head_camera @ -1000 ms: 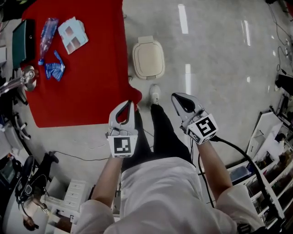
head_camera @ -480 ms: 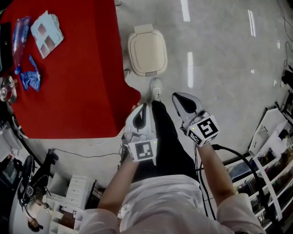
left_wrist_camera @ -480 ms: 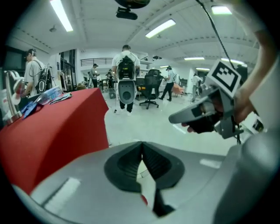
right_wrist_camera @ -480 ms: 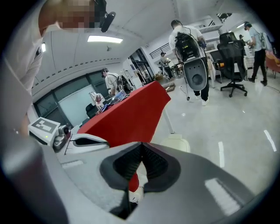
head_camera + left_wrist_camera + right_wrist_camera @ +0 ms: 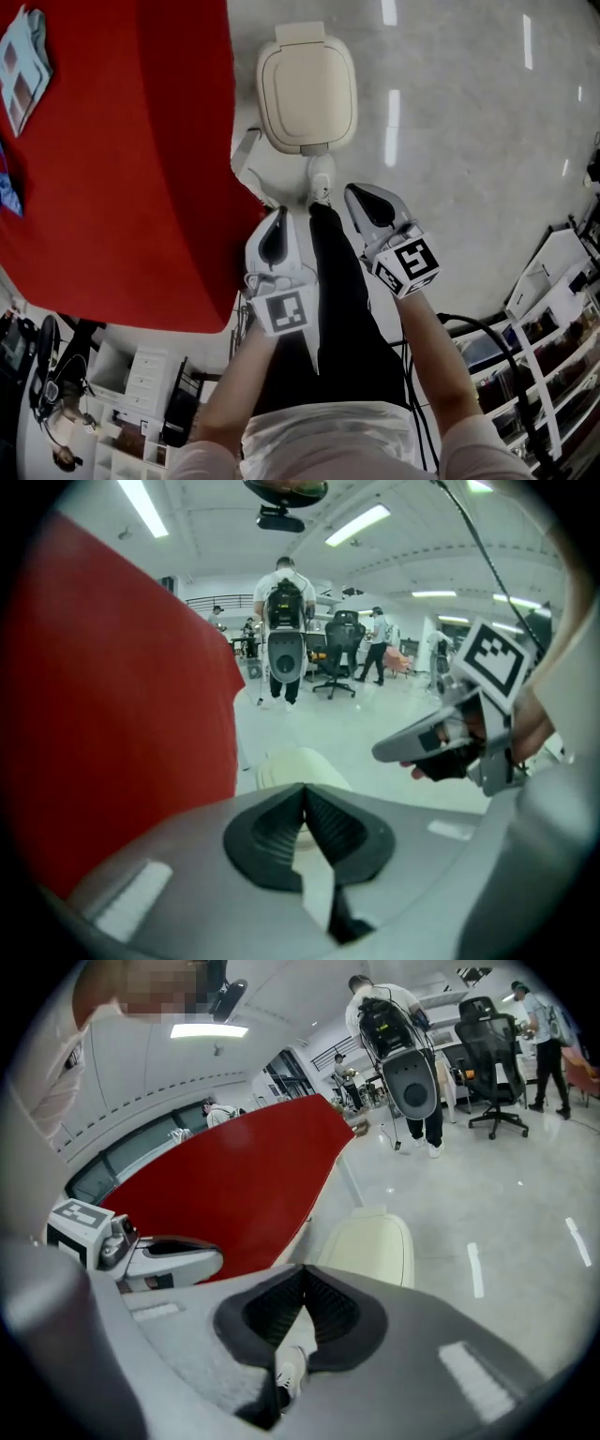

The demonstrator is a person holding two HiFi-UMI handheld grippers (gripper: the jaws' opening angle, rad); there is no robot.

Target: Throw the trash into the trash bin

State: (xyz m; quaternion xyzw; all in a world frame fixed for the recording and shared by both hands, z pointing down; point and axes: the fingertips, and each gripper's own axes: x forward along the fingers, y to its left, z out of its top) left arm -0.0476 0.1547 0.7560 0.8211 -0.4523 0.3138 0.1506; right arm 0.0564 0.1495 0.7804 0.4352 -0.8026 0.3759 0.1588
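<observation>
The left gripper (image 5: 275, 236) and right gripper (image 5: 372, 204) are held empty, jaws pressed together, lower than a second ago. The lidded trash bin (image 5: 307, 86) is now found just ahead of them. A trash packet (image 5: 21, 58) is left on the red table (image 5: 122, 169), far off to their left.

We wear a white shirt (image 5: 328, 436), black trousers (image 5: 339, 309) and a white shoe (image 5: 321, 180). Our left gripper (image 5: 278, 217) and right gripper (image 5: 356, 194) have pale grey shells and black ribbed pads (image 5: 267, 832). Each carries a white cube with black square markers. A black cable (image 5: 473, 323) trails from the right one.
</observation>
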